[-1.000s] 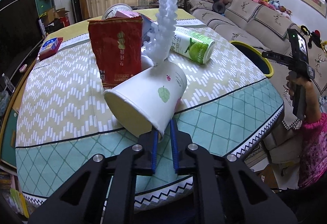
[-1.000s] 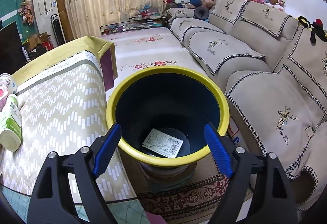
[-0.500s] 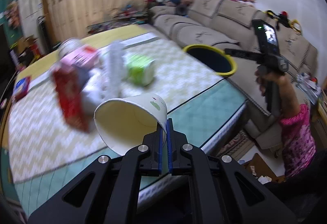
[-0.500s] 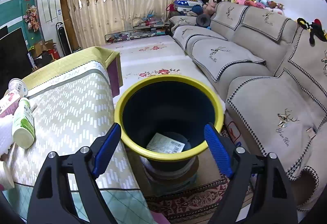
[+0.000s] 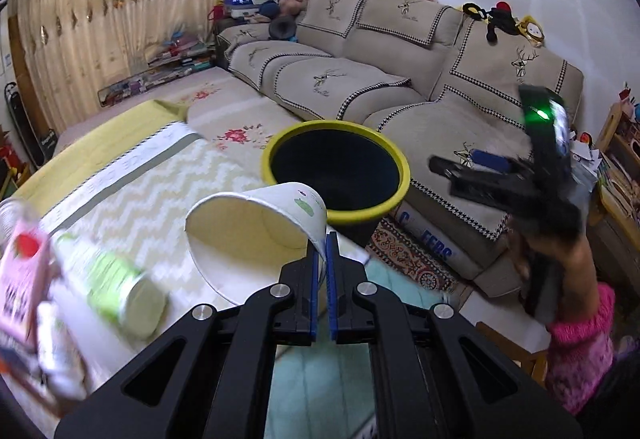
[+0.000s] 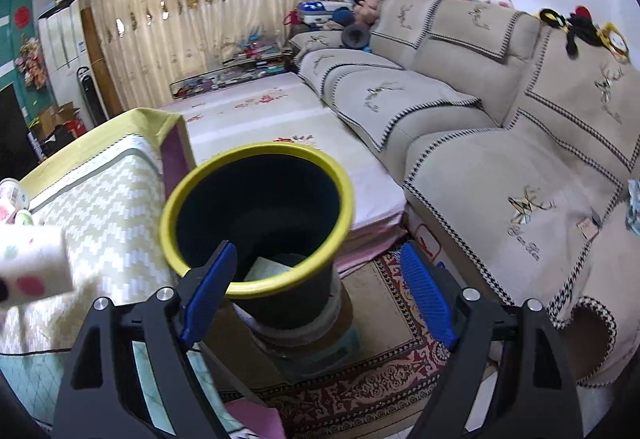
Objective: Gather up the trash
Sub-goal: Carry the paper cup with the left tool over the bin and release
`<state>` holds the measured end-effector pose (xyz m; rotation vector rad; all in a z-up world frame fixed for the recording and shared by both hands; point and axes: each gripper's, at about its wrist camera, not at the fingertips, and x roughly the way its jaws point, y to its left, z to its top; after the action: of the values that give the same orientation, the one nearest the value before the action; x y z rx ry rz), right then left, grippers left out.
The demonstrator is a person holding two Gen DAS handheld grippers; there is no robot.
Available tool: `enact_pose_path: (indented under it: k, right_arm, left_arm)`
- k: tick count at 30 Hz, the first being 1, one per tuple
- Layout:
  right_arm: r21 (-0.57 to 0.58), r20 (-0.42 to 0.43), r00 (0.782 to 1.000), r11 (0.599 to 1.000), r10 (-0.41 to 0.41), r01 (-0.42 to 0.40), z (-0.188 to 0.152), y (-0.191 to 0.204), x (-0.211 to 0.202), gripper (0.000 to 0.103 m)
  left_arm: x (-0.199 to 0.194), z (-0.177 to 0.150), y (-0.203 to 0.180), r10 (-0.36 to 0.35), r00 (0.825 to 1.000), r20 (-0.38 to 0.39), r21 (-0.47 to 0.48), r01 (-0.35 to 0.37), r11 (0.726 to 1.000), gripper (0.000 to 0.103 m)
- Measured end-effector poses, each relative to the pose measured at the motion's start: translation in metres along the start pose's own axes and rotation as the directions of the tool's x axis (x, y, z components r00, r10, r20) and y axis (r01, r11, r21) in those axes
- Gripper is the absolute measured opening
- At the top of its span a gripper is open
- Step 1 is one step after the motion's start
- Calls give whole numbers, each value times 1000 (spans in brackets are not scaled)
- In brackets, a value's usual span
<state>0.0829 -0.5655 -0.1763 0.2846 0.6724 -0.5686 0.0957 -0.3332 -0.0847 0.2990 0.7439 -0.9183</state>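
Note:
My left gripper (image 5: 323, 243) is shut on the rim of a white paper cup (image 5: 256, 235), which hangs tilted with its mouth toward the camera, above the table edge and just short of the black bin with a yellow rim (image 5: 336, 175). In the right wrist view the same cup (image 6: 30, 263) shows blurred at the far left. My right gripper (image 6: 316, 291) stands open with nothing between its fingers, hovering over the near side of the bin (image 6: 256, 223). A paper label (image 6: 266, 267) lies at the bin's bottom.
A green bottle (image 5: 116, 279) and a pink carton (image 5: 20, 283) lie blurred on the patterned table (image 5: 160, 175) at left. A beige sofa (image 6: 480, 127) runs along the right. A patterned rug (image 6: 380, 371) lies under the bin. A person's arm in a pink sleeve (image 5: 576, 339) holds the right gripper.
My left gripper closed on the cup's rim, lifted it off the table and swung it right toward the bin. My right gripper drifted back and right, so the bin sits further left in its view.

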Motion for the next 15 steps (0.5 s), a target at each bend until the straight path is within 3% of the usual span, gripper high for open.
enact_pose_path:
  k: [4, 15]
  right_arm:
    - [34, -3, 1000, 999, 2, -2, -1, -18, 5, 79]
    - [71, -30, 999, 997, -21, 24, -8, -40, 16, 79]
  left_arm:
    - [30, 23, -10, 32, 999, -6, -26, -32, 999, 5]
    - [100, 84, -65, 33, 999, 11, 26, -34, 999, 5]
